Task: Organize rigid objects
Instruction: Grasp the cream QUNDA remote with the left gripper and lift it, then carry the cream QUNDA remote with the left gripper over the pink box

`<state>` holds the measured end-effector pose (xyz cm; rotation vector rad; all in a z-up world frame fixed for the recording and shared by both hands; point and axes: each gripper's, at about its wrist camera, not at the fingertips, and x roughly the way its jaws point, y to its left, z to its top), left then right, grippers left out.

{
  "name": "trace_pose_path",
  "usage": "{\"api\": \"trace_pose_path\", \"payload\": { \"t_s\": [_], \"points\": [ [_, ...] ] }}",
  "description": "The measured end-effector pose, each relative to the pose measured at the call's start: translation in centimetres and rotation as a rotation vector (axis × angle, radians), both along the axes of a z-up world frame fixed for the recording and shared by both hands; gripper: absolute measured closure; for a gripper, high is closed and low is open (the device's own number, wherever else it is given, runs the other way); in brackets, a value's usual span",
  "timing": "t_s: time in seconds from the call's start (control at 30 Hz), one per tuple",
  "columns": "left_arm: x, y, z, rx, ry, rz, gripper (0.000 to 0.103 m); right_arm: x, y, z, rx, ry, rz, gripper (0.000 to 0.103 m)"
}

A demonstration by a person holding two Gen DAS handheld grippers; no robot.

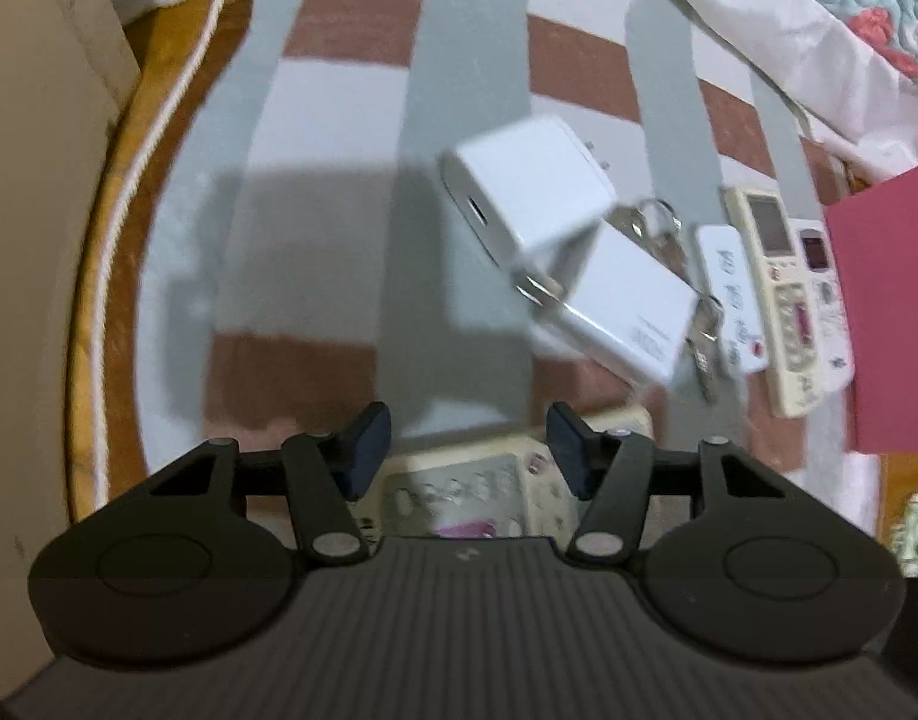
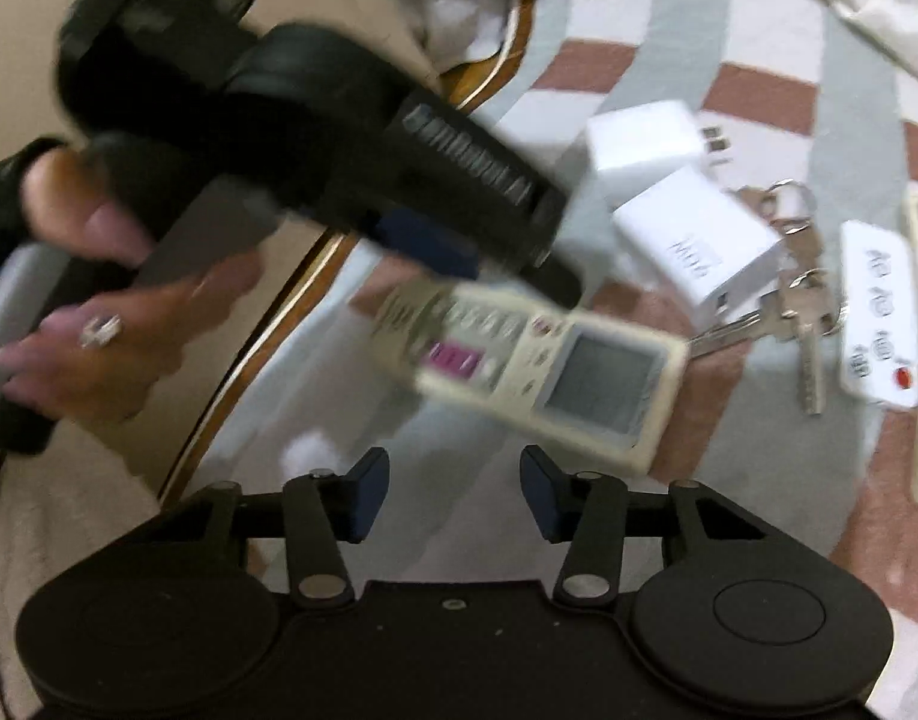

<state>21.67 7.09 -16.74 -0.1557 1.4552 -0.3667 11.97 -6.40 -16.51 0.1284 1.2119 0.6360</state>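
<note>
A cream remote control [image 1: 471,483] with a grey screen and pink buttons lies between the fingers of my left gripper [image 1: 470,450], whose blue pads sit against its two long sides. The right wrist view shows that left gripper [image 2: 495,276] coming down from the upper left onto the button end of the remote control [image 2: 579,384]. A person's hand [image 2: 99,330] wearing a ring holds its handle. My right gripper [image 2: 456,480] is open over the striped bedspread [image 2: 459,420], with nothing between its fingers. The remote's screen end lies just beyond its right fingertip.
Two white charger plugs [image 1: 531,198] [image 1: 633,312] lie together, then a bunch of keys [image 2: 801,312], a white tag with a red dot [image 2: 879,324], and two more remotes [image 1: 777,300] [image 1: 825,300]. A pink box [image 1: 885,312] stands at the right. The wooden bed edge [image 1: 93,300] curves along the left.
</note>
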Motion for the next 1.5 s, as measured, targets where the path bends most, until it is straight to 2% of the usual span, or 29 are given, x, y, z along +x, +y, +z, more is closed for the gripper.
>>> {"api": "trace_pose_path", "payload": {
  "t_s": [0.07,0.13,0.2,0.27,0.37,0.5,0.6,0.63,0.7,0.77,0.83,0.87,0.97,1.07,1.17,1.23,1.37,1.5],
  "points": [
    [-0.6,0.0,-0.5,-0.079,0.074,0.005,0.048,-0.4,-0.1,0.2,-0.022,-0.024,-0.01,0.05],
    [-1.1,-0.3,-0.6,-0.11,0.109,0.002,0.048,-0.7,-0.2,0.5,-0.054,-0.04,-0.026,0.046],
    [-1.6,-0.7,-0.9,-0.15,0.152,0.004,0.048,-0.9,-0.7,0.9,-0.065,-0.043,-0.053,0.038],
    [-2.0,-0.9,-1.5,-0.209,0.214,0.019,0.048,-1.1,-1.3,0.9,-0.061,-0.034,-0.08,0.025],
    [-2.7,-1.3,-1.9,-0.254,0.261,0.048,0.048,-1.4,-1.4,0.7,-0.097,-0.04,-0.081,0.021],
    [-3.0,-1.6,-2.2,-0.302,0.294,0.083,0.051,-2.3,0.1,0.1,-0.247,-0.104,-0.004,0.016],
    [-3.4,-2.0,-2.1,-0.26,0.271,0.087,0.065,-3.4,1.3,-0.2,-0.359,-0.185,0.038,0.021],
    [-3.5,-1.9,-2.1,-0.252,0.264,0.09,0.066,-3.6,1.4,-0.1,-0.377,-0.184,0.032,0.022],
    [-3.7,-1.6,-2.1,-0.25,0.257,0.111,0.067,-3.7,0.8,0.1,-0.394,-0.122,-0.025,0.02],
    [-3.8,-1.5,-1.9,-0.244,0.245,0.12,0.067,-4.2,0.0,0.5,-0.384,-0.093,-0.031,0.021],
    [-4.0,-1.8,-1.7,-0.234,0.231,0.127,0.067,-4.6,-0.3,0.7,-0.387,-0.111,-0.03,0.032],
    [-4.2,-2.1,-1.7,-0.23,0.225,0.134,0.065,-4.7,-0.3,0.8,-0.385,-0.122,-0.034,0.043],
    [-4.8,-2.8,-1.5,-0.226,0.218,0.132,0.054,-4.7,-0.9,1.2,-0.329,-0.102,-0.066,0.043],
    [-5.6,-3.8,-1.0,-0.188,0.178,0.114,0.053,-4.4,-2.8,1.3,-0.239,-0.069,-0.12,0.043],
    [-6.6,-4.7,-0.3,-0.134,0.121,0.105,0.06,-4.0,-4.4,1.4,-0.112,-0.004,-0.176,0.044],
    [-7.3,-5.2,0.1,-0.117,0.092,0.085,0.065,-4.2,-4.7,1.3,-0.112,0.009,-0.184,0.044],
    [-8.7,-6.0,1.6,-0.088,0.019,0.054,0.066,-4.8,-5.3,1.9,-0.108,-0.018,-0.17,0.044],
    [-10.1,-6.3,4.1,-0.114,-0.074,0.053,0.066,-6.1,-6.0,3.9,-0.098,-0.086,-0.147,0.044]
  ]
}}
